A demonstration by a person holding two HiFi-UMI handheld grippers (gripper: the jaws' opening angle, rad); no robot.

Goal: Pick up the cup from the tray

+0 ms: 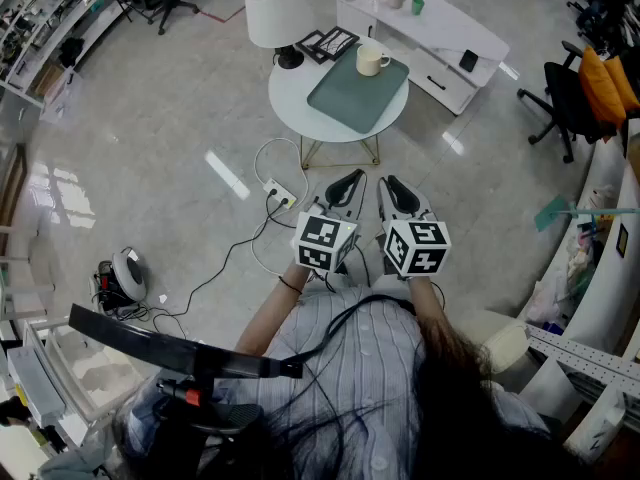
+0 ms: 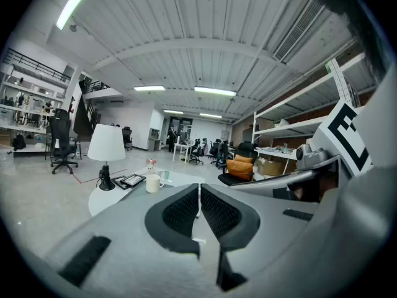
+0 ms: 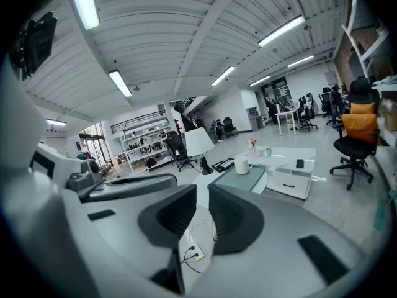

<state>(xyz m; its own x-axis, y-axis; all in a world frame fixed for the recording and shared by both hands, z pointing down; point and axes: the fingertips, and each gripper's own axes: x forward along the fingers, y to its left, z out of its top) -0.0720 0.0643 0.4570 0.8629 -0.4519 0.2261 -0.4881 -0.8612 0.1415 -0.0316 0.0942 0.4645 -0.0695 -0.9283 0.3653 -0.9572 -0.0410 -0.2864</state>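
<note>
A cream cup (image 1: pixel 371 60) with a handle stands on the far corner of a green tray (image 1: pixel 350 98) on a round white table (image 1: pixel 290 93). It also shows as the cup (image 2: pixel 152 182) in the left gripper view and the cup (image 3: pixel 242 164) on the tray (image 3: pixel 239 179) in the right gripper view. Both grippers are held side by side close to the person's body, well short of the table. My left gripper (image 1: pixel 349 176) (image 2: pixel 199 188) is shut and empty. My right gripper (image 1: pixel 393 181) (image 3: pixel 203 194) is shut too, with nothing between its jaws.
A white lamp (image 1: pixel 277 13) and two framed tablets (image 1: pixel 328 43) share the table behind the tray. A low white cabinet (image 1: pixel 425 28) stands beyond it. A power strip with cables (image 1: pixel 280 196) lies on the floor between me and the table. An office chair (image 1: pixel 565 98) is at right.
</note>
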